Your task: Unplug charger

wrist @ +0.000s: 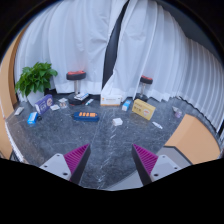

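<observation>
My gripper (111, 150) is open, its magenta pads (78, 157) wide apart, and only dark grey marble tabletop (110, 140) lies between them. Well beyond the fingers, a flat dark blue block with orange markings (86, 115) lies on the table; it may be a power strip. A small white object (89, 101) sits just behind it and another small white piece (117, 121) lies to its right. From here I cannot make out which item is the charger or whether a cable runs from it.
A potted green plant (37, 78) stands at the far left with small boxes (44, 103) beside it. A yellow box (143, 109) sits at the right. Two stools (76, 77) and white curtains (140, 45) lie beyond the table. Wooden surfaces (195, 142) flank it.
</observation>
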Demonstrator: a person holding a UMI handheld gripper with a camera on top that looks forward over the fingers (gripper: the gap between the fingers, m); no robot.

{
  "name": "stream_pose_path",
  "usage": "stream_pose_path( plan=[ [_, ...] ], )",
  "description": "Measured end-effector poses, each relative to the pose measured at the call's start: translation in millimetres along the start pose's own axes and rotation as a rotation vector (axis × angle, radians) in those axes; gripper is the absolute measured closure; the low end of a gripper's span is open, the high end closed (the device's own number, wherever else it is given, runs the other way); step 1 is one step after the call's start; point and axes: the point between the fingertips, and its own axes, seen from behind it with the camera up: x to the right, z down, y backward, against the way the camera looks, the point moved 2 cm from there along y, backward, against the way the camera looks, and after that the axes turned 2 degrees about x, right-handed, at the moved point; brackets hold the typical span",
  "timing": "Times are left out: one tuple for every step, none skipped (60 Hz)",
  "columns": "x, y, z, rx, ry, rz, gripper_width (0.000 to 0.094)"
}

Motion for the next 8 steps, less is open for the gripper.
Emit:
stream_pose_path(
  plan=[
    [-2,3,0,0.001,-0.003,-0.001,0.0081],
    [-3,7,0,0.004,-0.004,-0.001,0.0085],
    [-5,9,1,0.008,-0.006,-0.001,0.0085],
    [-6,11,0,0.007,-0.006,-0.001,0.0082],
    [-7,14,0,0.005,-0.007,-0.002,0.0083],
    [-8,16,1,0.003,-0.005,-0.001,0.0081],
    [-9,18,1,0.001,-0.005,0.0,0.0079],
    [-9,19,1,0.002,-0.002,0.002,0.0082]
  ],
)
